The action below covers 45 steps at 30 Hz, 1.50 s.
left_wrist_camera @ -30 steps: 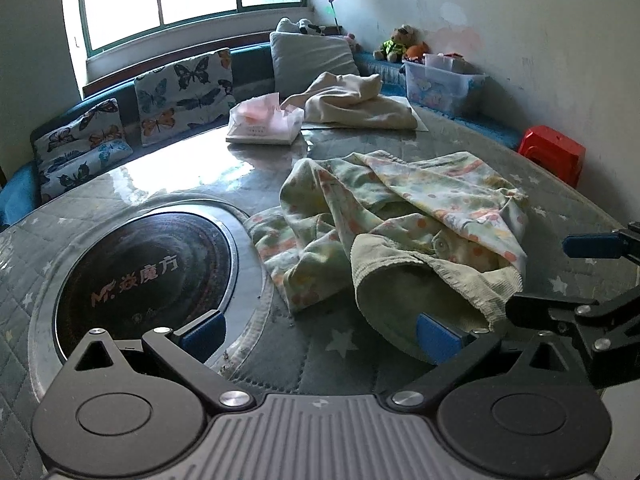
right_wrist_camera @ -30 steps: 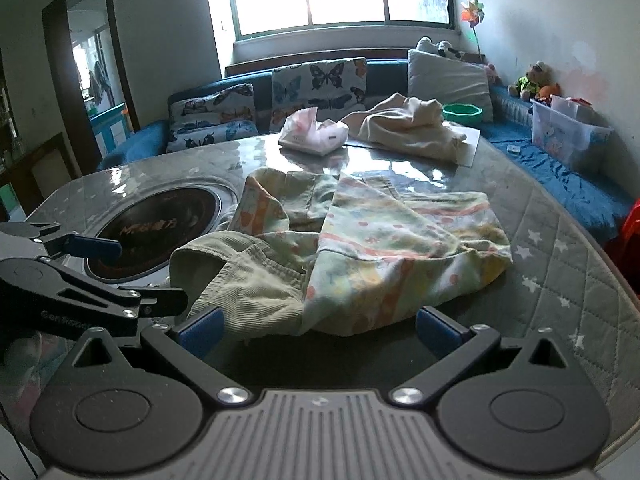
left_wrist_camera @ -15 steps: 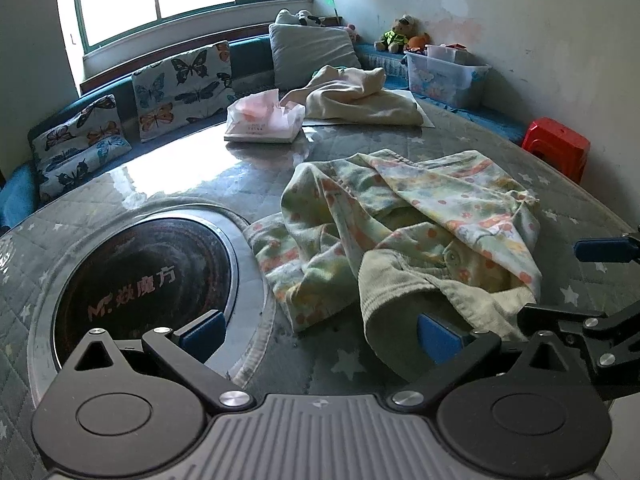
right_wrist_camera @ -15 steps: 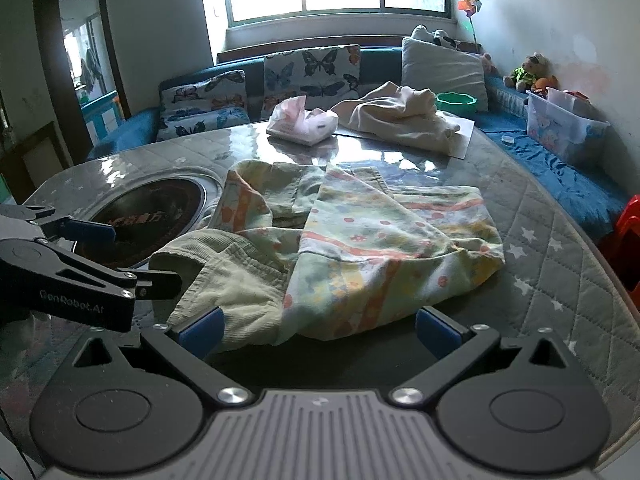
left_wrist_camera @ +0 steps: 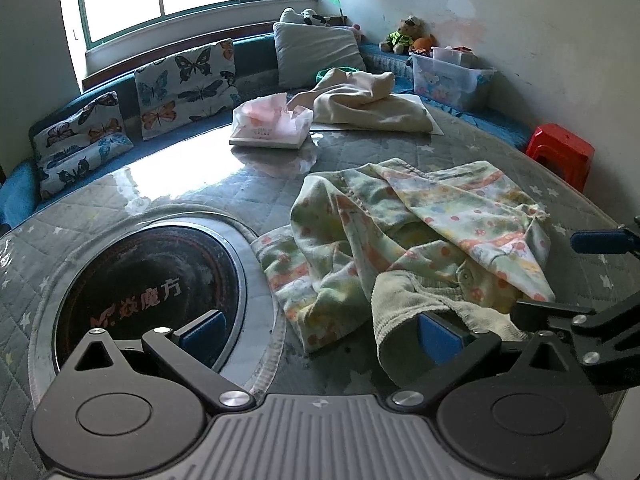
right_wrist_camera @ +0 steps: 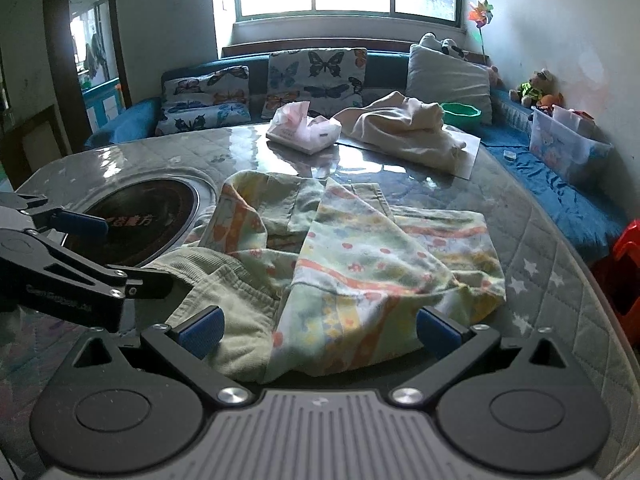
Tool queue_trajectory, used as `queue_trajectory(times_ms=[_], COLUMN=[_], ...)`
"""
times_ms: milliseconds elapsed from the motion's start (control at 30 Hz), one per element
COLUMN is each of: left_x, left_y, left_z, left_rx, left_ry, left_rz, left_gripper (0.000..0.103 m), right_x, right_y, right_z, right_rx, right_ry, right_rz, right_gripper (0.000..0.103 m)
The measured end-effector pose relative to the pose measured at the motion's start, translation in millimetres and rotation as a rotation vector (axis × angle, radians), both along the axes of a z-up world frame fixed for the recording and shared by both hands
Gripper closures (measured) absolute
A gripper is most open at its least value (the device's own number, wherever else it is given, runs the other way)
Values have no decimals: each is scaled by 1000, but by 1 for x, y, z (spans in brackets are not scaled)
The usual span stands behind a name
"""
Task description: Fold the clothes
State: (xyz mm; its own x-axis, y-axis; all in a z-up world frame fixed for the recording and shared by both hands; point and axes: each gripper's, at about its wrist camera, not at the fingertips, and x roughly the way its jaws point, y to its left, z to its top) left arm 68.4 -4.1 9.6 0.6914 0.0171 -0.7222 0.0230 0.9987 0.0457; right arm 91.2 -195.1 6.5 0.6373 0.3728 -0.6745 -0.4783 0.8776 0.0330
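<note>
Crumpled pastel-print cotton garment [right_wrist_camera: 360, 248] — soft, limp; I'd pinch its ribbed green hem [right_wrist_camera: 224, 304]. Left gripper [left_wrist_camera: 320, 330], right gripper [right_wrist_camera: 320, 330] — jaws apart.

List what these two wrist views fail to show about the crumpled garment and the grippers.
- Garment type: the floral garment is bunched in both views; sleeves or legs cannot be told.
- Its near hem: hidden in the right wrist view behind the right gripper.
- Left gripper: jaws wide open; whether the right-hand pad touches the corduroy cuff is unclear.
- Hands: out of frame.
</note>
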Motion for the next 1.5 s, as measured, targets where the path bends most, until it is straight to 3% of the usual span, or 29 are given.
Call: queue_trajectory(times_ms=[767,1500], left_x=[26,60], left_y=[8,24], left_z=[16,31], left_rx=[-1,-34], left_ry=[-2,-6], left_rz=[-1,-10], left_gripper=[0,0], right_x=[33,53], right_y=[17,22], right_z=[-8,-6], right_rx=[-34,-37], right_ry=[15,-11], right_rz=[30,40], right_gripper=[1,25])
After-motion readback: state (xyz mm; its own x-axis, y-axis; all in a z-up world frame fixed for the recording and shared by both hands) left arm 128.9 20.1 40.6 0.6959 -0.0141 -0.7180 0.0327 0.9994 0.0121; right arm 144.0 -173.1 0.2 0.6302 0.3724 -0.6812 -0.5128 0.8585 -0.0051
